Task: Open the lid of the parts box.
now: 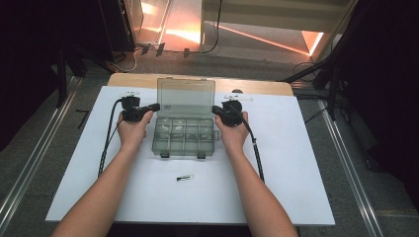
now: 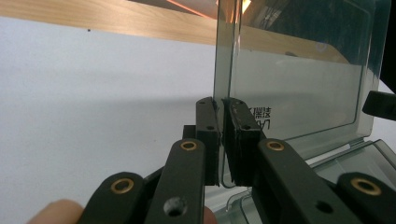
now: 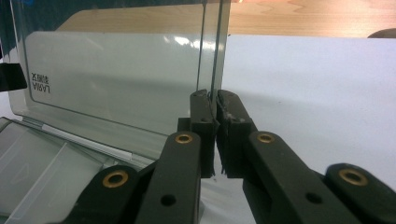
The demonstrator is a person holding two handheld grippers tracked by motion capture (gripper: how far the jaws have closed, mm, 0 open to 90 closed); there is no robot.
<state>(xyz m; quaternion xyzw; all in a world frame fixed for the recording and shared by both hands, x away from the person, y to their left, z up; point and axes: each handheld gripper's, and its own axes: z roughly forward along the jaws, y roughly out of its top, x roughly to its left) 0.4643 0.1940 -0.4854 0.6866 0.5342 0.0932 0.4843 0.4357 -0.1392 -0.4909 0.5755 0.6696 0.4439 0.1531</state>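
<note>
White tabletop [image 1: 296, 163]: left gripper [image 1: 157, 106] and right gripper [image 1: 214, 108] each pinch a side edge of the lid [image 1: 186, 97], holding the organizer box [image 1: 184, 138] open.

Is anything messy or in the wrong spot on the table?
One small dark piece lies alone on the white table, in front of the clear plastic box rather than in a compartment. Otherwise nothing looks odd: the lid stands upright, pinched at each side edge by the tongs.
</note>
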